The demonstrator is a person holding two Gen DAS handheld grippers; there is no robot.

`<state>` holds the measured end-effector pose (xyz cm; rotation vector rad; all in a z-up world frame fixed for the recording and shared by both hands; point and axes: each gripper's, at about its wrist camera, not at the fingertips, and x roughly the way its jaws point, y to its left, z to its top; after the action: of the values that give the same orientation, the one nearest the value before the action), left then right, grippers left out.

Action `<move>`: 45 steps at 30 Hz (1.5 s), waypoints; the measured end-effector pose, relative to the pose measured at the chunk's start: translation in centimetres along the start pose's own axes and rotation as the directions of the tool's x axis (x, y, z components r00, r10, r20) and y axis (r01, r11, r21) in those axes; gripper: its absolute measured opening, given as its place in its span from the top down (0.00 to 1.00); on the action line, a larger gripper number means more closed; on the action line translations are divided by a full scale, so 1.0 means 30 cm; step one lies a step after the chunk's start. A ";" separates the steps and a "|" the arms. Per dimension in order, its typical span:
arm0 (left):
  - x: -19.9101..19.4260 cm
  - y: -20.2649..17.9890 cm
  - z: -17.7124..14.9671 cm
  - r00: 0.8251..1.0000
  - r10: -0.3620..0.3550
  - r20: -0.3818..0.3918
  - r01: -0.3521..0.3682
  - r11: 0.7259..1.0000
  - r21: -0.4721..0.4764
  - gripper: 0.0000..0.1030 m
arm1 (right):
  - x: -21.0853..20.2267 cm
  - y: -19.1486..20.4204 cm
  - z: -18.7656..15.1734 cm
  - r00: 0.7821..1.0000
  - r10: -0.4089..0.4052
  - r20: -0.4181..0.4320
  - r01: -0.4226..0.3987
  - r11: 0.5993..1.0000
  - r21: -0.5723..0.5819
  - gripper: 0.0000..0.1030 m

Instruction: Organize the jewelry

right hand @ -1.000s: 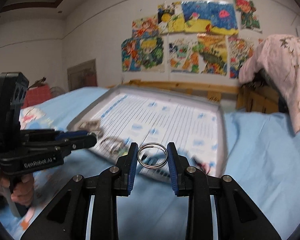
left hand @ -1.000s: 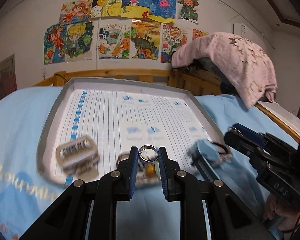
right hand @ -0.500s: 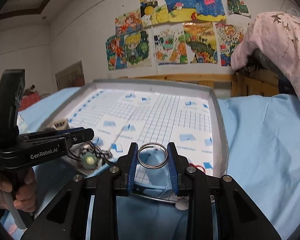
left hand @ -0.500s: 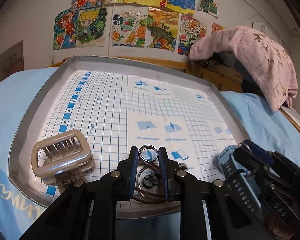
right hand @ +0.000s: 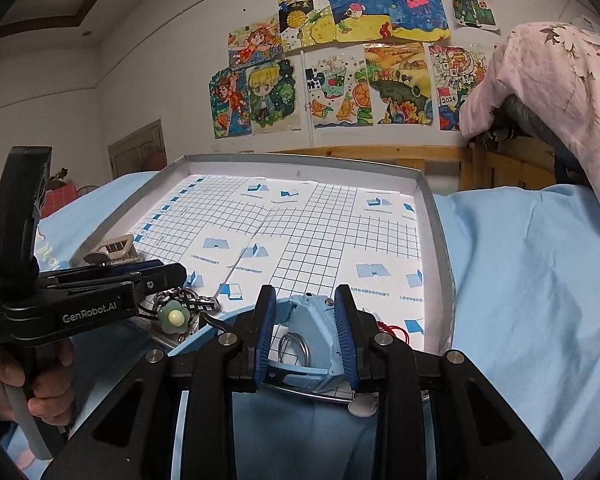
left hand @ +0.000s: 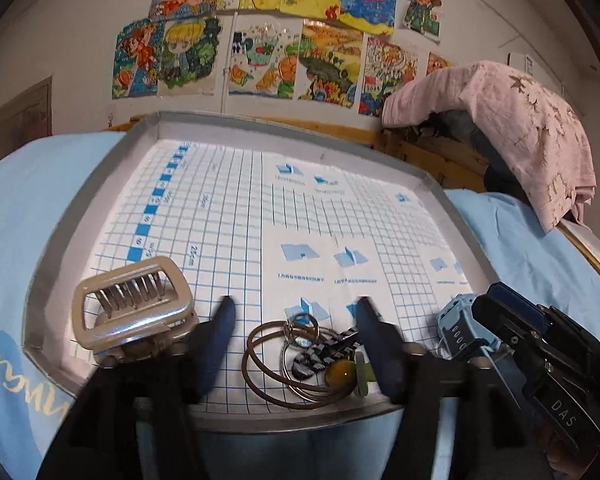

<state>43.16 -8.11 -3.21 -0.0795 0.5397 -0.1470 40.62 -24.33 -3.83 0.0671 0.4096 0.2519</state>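
Observation:
A grey tray (left hand: 99,184) lined with blue grid paper holds the jewelry at its near edge. My left gripper (left hand: 293,308) is open over a heap of thin bangles (left hand: 267,364), a small silver ring (left hand: 300,322), a checked charm and a yellow-green bead (left hand: 342,374). A silver hair claw (left hand: 131,308) lies to its left. My right gripper (right hand: 304,300) is open around a light blue watch (right hand: 314,322), with a silver ring (right hand: 295,348) lying by it. The watch also shows in the left wrist view (left hand: 458,328).
The tray rests on a light blue bedsheet (right hand: 532,280). A pink blanket (left hand: 520,128) hangs over a wooden bed frame (right hand: 380,156) at the back right. A red cord (right hand: 392,330) lies at the tray's near right. Drawings cover the wall.
Both grippers held a silver ring each and have opened, dropping the rings into the tray. Both moved forward and down over the tray's near edge.

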 end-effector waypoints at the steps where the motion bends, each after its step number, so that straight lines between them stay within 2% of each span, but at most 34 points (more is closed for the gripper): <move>1: -0.004 0.001 0.001 1.000 0.000 0.006 0.000 1.000 -0.002 0.40 | -0.006 -0.001 -0.001 1.000 0.000 0.005 0.000 1.000 0.003 0.74; 5: -0.017 0.015 0.005 1.000 0.004 0.016 -0.004 1.000 -0.025 0.38 | -0.028 -0.011 0.000 0.999 -0.002 0.037 0.001 1.000 0.022 0.74; 8: -0.046 0.023 0.009 0.999 0.010 0.038 -0.009 0.999 -0.044 0.27 | -0.053 -0.013 0.002 0.997 -0.010 0.070 0.008 0.999 0.031 0.72; 9: -0.064 0.022 0.011 0.998 0.015 0.054 -0.013 0.999 -0.046 0.23 | -0.062 -0.016 0.004 0.997 -0.013 0.081 0.010 0.999 0.035 0.69; 11: -0.098 0.018 0.016 0.997 0.025 0.079 -0.021 0.999 -0.044 0.19 | -0.087 -0.018 0.007 0.994 -0.023 0.111 0.018 0.999 0.042 0.57; 15: -0.192 0.008 0.024 0.991 0.042 0.123 -0.038 0.999 -0.038 0.06 | -0.147 -0.028 0.022 0.984 -0.051 0.171 0.041 0.997 0.064 0.51; 17: -0.266 0.011 0.030 0.986 0.051 0.157 -0.045 0.998 -0.038 0.01 | -0.184 -0.031 0.032 0.978 -0.064 0.198 0.048 0.995 0.085 0.42; 19: -0.335 0.027 0.036 0.981 0.056 0.187 -0.046 0.997 -0.056 0.00 | -0.225 -0.029 0.043 0.973 -0.072 0.219 0.051 0.994 0.097 0.39; 22: -0.436 0.054 0.049 0.974 0.057 0.220 -0.037 0.995 -0.092 0.00 | -0.293 -0.005 0.068 0.967 -0.069 0.247 0.044 0.994 0.105 0.24; 24: -0.506 0.074 0.054 0.969 0.059 0.240 -0.033 0.993 -0.111 0.00 | -0.348 0.020 0.088 0.962 -0.061 0.266 0.038 0.995 0.091 0.20; 27: -0.611 0.095 0.044 0.960 0.072 0.270 -0.040 0.992 -0.121 0.00 | -0.429 0.069 0.105 0.955 -0.050 0.291 0.032 0.997 0.067 0.09; 34: -0.826 0.126 -0.023 0.945 0.110 0.308 -0.088 0.993 -0.083 0.00 | -0.615 0.210 0.122 0.940 -0.040 0.339 0.043 0.999 0.000 0.06; 36: -0.879 0.137 -0.048 0.941 0.120 0.317 -0.099 0.992 -0.084 0.00 | -0.670 0.253 0.115 0.937 -0.060 0.344 0.071 0.997 -0.018 0.06; 41: -0.974 0.163 -0.110 0.939 0.125 0.322 -0.098 0.990 -0.098 0.00 | -0.804 0.317 0.070 0.932 -0.053 0.360 0.058 0.998 -0.001 0.05; 45: -1.028 0.164 -0.175 0.939 0.117 0.323 -0.099 0.993 -0.071 0.00 | -0.890 0.357 0.016 0.929 -0.056 0.366 0.059 0.998 0.003 0.05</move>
<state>14.90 1.49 7.34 -0.1241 0.2149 -0.0104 14.69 -20.81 8.13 0.0922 0.0381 0.1773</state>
